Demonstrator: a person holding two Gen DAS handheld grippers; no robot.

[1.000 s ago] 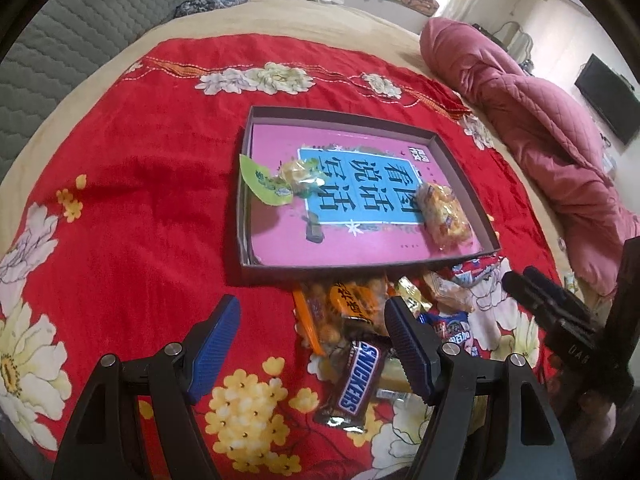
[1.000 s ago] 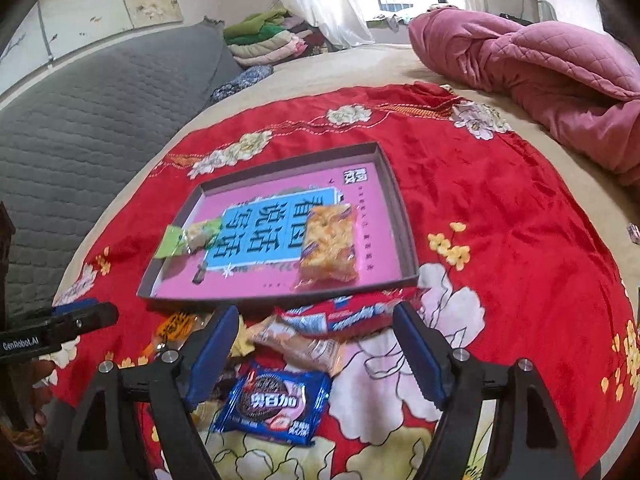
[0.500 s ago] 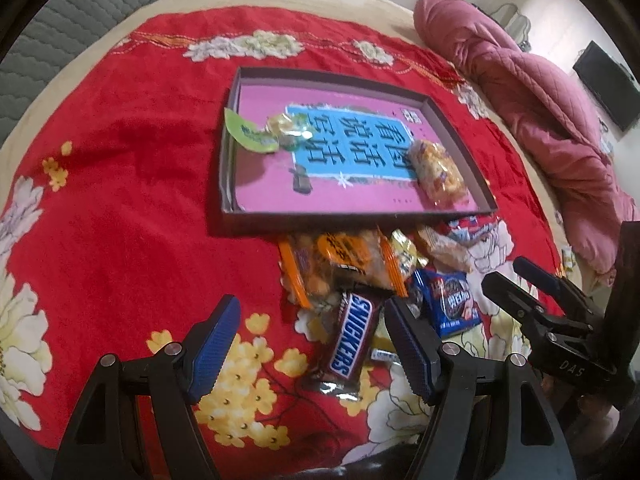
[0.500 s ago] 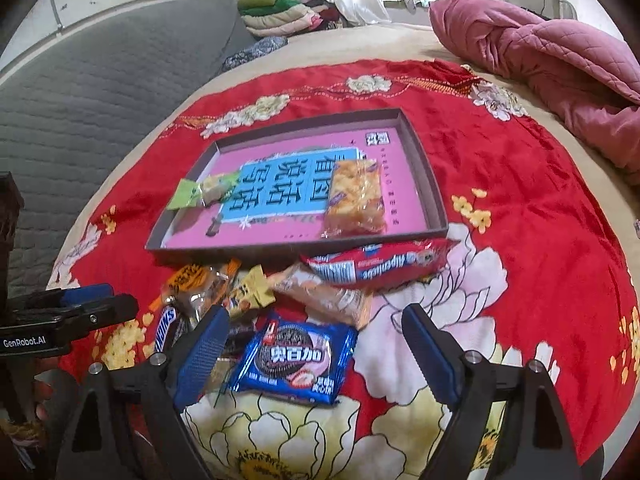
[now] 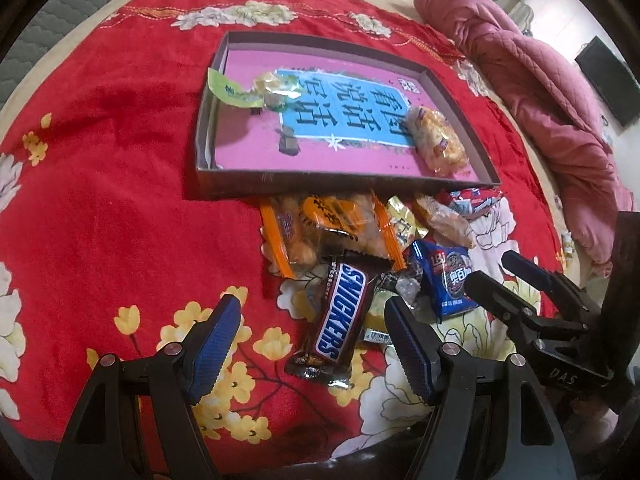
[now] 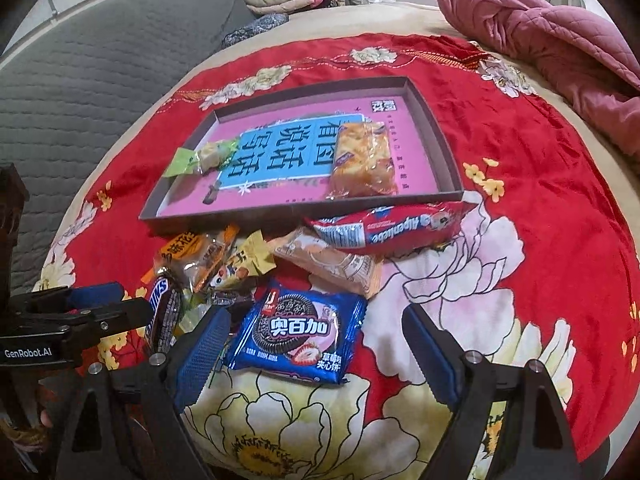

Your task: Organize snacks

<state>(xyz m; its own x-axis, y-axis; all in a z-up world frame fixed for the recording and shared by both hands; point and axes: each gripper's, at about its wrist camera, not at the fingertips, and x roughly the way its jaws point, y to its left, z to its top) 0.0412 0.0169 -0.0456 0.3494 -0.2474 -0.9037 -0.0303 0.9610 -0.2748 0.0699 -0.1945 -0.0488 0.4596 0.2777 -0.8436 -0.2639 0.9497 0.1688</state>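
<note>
A shallow box tray [image 5: 320,184] [image 6: 448,152] with a pink printed floor lies on the red flowered cloth. It holds a green-wrapped sweet [image 5: 236,94] [image 6: 196,158] and an orange biscuit pack [image 5: 436,140] [image 6: 362,160]. A heap of snacks lies in front of the tray. My left gripper [image 5: 316,336] is open and empty, its jaws on either side of a Snickers bar [image 5: 340,316] [image 6: 162,316]. My right gripper [image 6: 316,348] is open and empty, straddling a blue Oreo-style cookie pack [image 6: 300,332] [image 5: 448,280].
The heap also has an orange snack bag [image 5: 320,232], a red Alpenliebe pack [image 6: 392,226], a beige wafer pack [image 6: 332,264] and small yellow sweets [image 6: 256,256]. A pink quilt [image 6: 560,52] lies at the right. Grey padding [image 6: 80,92] is on the left.
Both grippers have moved down and forward toward the snack heap. The Snickers bar now sits between the left jaws and the blue cookie pack between the right jaws. Nothing was grasped.
</note>
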